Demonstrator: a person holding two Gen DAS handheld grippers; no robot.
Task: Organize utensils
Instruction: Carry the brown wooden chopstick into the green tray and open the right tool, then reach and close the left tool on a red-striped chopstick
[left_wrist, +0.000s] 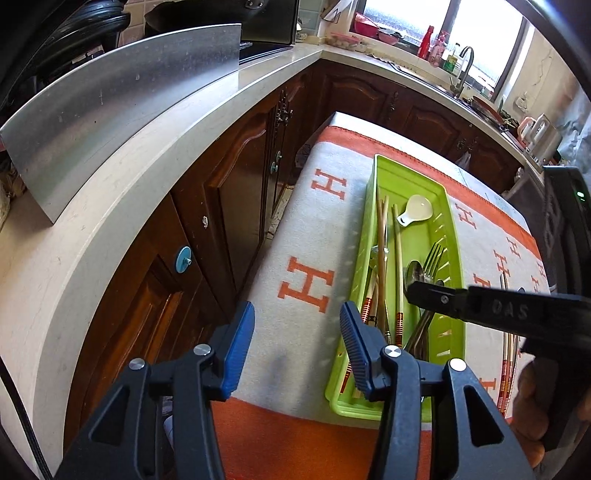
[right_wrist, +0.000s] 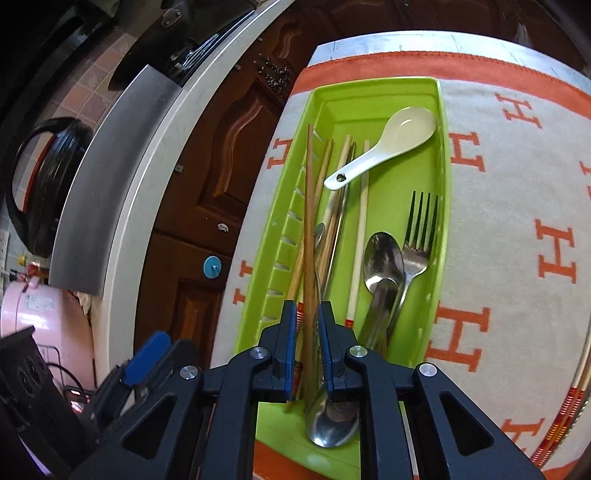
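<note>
Chopstick btwn right gripper jaws.

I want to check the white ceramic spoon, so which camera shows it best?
The right wrist view: the white ceramic spoon shows whole and large, bowl up, at the far end of the green tray. The left wrist view shows it smaller and farther off.

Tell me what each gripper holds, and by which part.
The right gripper is shut on a wooden chopstick near its banded handle end, over the green tray. The left gripper is open, holding nothing.
</note>
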